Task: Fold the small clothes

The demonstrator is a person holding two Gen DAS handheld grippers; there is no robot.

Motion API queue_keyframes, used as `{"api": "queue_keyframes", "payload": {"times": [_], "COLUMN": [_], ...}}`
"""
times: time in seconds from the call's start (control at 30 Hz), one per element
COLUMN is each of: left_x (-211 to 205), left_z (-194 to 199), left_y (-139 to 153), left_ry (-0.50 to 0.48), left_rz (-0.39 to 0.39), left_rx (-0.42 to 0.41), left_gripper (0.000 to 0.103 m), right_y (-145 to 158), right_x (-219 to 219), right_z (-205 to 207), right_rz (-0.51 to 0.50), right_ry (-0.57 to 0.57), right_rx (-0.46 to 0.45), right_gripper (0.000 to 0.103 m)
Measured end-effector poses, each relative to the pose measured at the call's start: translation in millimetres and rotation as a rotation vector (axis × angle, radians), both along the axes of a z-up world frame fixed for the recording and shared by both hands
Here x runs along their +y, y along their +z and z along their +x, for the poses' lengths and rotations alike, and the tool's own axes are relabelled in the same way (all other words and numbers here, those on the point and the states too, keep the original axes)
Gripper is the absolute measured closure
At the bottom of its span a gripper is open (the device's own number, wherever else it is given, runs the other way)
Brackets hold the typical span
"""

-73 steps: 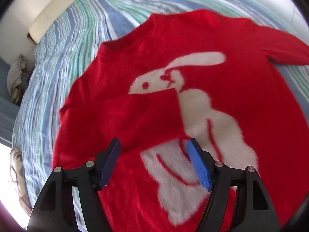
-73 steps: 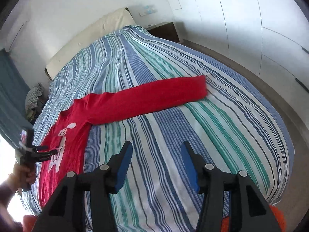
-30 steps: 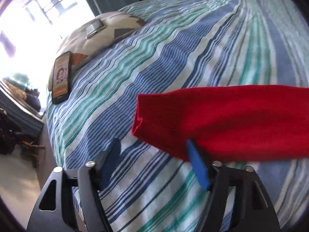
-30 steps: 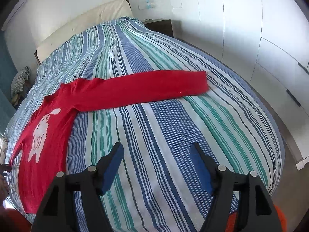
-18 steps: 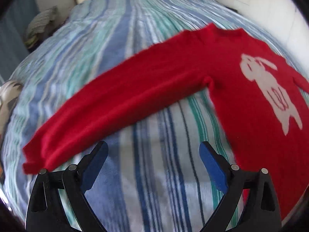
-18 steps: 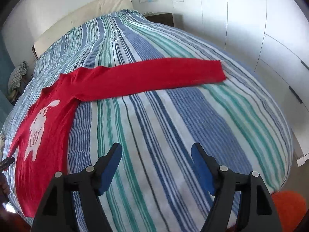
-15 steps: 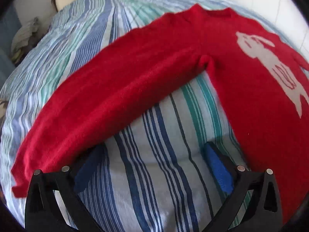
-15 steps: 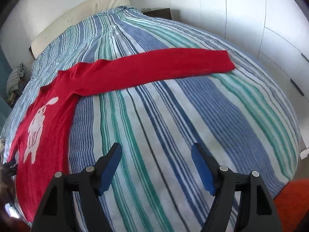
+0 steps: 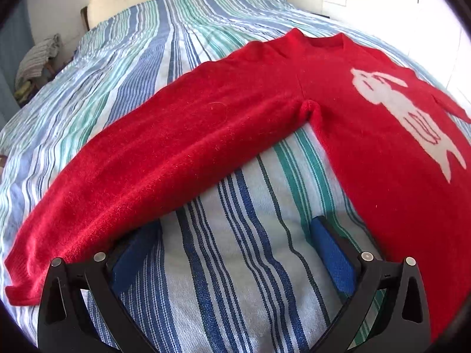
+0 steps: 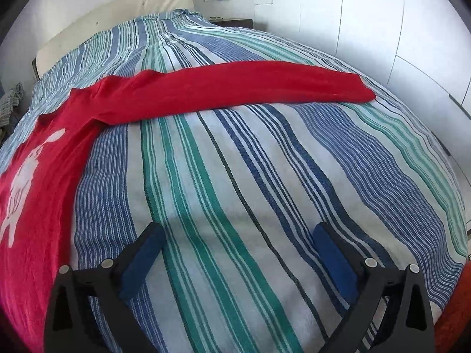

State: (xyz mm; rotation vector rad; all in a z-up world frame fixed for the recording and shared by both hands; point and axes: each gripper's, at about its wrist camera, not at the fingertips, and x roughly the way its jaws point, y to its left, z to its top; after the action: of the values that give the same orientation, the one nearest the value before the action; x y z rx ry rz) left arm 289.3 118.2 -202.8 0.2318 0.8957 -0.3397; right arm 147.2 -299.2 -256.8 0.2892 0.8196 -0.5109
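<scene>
A small red sweater (image 9: 368, 135) with a white rabbit on the front lies flat on the striped bedspread (image 9: 235, 264). In the left wrist view one sleeve (image 9: 153, 164) stretches out to the lower left, with its cuff near the frame's left edge. My left gripper (image 9: 232, 244) is open and empty, low over the bedspread between that sleeve and the body. In the right wrist view the sweater (image 10: 38, 182) lies at the left and its other sleeve (image 10: 241, 88) stretches right. My right gripper (image 10: 238, 244) is open and empty, well short of that sleeve.
The bed's cream headboard (image 10: 117, 17) is at the far end. White wardrobe doors (image 10: 412, 29) stand along the right side. A pile of cloth (image 9: 38, 56) lies beside the bed at the far left. The bed's right edge (image 10: 459, 235) drops off to the floor.
My left gripper let go of the sleeve it had spread out, swung back over the sweater and dropped low beside the sleeve. My right gripper moved lower and closer to the bedspread.
</scene>
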Motion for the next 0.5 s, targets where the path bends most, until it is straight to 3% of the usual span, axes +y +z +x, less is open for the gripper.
{"api": "queue_keyframes", "payload": {"times": [0.5], "left_x": [2.7], "left_z": [3.3], "left_y": [-0.6], "left_ry": [-0.001], "left_rz": [0.001], "left_rx": [0.002], "left_gripper": [0.000], "right_y": [-5.5], "right_x": [4.7], "right_z": [5.3], "right_rz": [-0.049], "right_ry": [-0.013], "right_rx": [0.015], "right_gripper": [0.000]}}
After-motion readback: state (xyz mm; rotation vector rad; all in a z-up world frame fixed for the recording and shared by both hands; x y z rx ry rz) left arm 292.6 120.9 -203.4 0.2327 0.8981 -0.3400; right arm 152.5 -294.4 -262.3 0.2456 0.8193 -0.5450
